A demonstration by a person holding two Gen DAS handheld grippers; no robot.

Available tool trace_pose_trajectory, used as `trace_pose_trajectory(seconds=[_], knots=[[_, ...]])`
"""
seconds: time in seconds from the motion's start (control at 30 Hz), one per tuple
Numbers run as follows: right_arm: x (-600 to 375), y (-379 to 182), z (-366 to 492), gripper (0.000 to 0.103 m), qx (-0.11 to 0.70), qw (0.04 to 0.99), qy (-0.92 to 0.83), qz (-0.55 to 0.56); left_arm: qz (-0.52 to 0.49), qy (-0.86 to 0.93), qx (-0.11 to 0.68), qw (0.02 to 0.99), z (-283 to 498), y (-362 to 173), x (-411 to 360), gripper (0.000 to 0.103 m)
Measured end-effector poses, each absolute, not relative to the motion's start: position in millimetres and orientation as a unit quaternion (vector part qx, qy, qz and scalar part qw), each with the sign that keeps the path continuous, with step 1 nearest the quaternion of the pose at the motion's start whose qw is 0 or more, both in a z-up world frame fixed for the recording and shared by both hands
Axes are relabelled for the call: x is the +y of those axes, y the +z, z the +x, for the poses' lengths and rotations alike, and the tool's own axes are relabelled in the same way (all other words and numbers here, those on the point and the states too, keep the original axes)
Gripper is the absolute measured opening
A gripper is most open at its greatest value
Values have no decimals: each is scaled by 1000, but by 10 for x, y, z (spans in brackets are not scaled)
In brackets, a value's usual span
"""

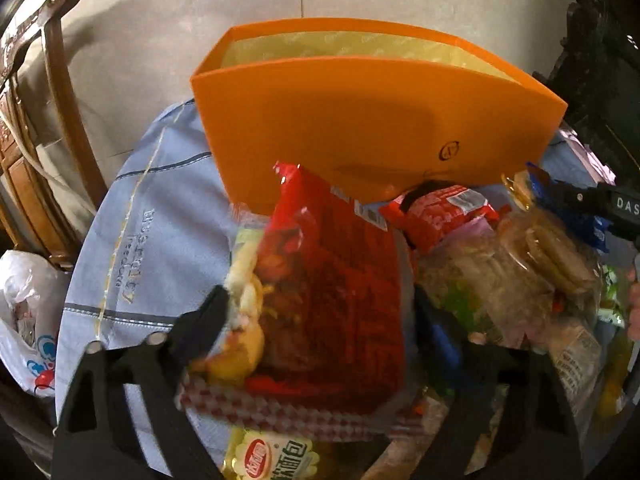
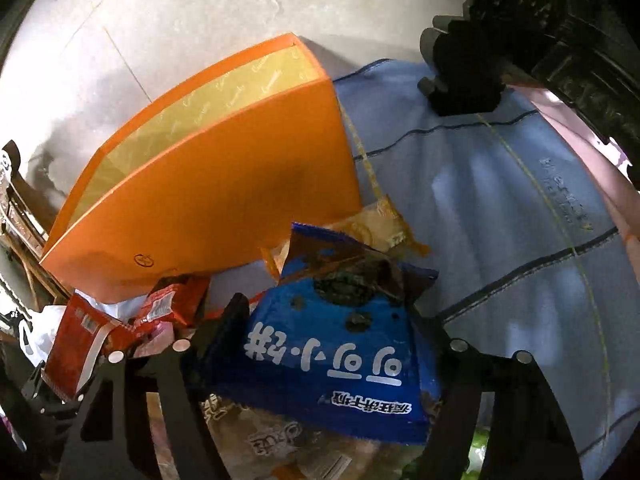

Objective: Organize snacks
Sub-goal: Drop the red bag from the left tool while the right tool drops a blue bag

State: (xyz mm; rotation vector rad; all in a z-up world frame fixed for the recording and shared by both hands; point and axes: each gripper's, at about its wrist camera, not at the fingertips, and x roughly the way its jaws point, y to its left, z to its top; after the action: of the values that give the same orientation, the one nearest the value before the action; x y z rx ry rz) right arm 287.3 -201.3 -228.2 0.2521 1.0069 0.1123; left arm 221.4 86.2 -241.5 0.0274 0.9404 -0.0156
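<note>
An open orange box (image 1: 360, 120) with a yellow lining stands on a blue cloth (image 1: 160, 240); it also shows in the right wrist view (image 2: 208, 200). My left gripper (image 1: 320, 300) is shut on a red snack bag (image 1: 340, 280), held above the snack pile in front of the box. My right gripper (image 2: 332, 320) is shut on a blue cookie bag (image 2: 332, 360) with white lettering, just right of the box's near corner. More snack packs lie below: a clear pack of round biscuits (image 1: 552, 248) and small red packets (image 1: 444, 208).
A carved wooden chair (image 1: 48, 120) stands at the left with a white plastic bag (image 1: 28, 320) by its foot. Dark carved furniture (image 2: 560, 40) stands at the right. A pale tiled floor (image 2: 200, 12) lies beyond the table. The blue cloth (image 2: 520, 220) spreads to the right.
</note>
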Motion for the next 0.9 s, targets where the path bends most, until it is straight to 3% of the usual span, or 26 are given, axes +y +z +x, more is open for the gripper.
trace_pose_trajectory(seconds=[0.07, 0.13, 0.33, 0.67, 0.9], knots=[[-2024, -2225, 2832, 61, 478, 868, 45, 125, 8, -4, 455, 890, 2224, -2372, 886, 70], [-2066, -2135, 2751, 59, 467, 873, 45, 129, -16, -5, 455, 890, 2182, -2267, 981, 48], [-1994, -1952, 2558, 58, 446, 884, 54, 132, -46, -11, 455, 889, 2087, -2100, 1122, 24], [-2008, -1280, 2319, 58, 379, 915, 73, 120, -55, -49, 404, 912, 1892, -1622, 922, 24], [-1929, -833, 2606, 58, 338, 931, 94, 103, -40, -43, 343, 937, 2238, -1107, 728, 24]])
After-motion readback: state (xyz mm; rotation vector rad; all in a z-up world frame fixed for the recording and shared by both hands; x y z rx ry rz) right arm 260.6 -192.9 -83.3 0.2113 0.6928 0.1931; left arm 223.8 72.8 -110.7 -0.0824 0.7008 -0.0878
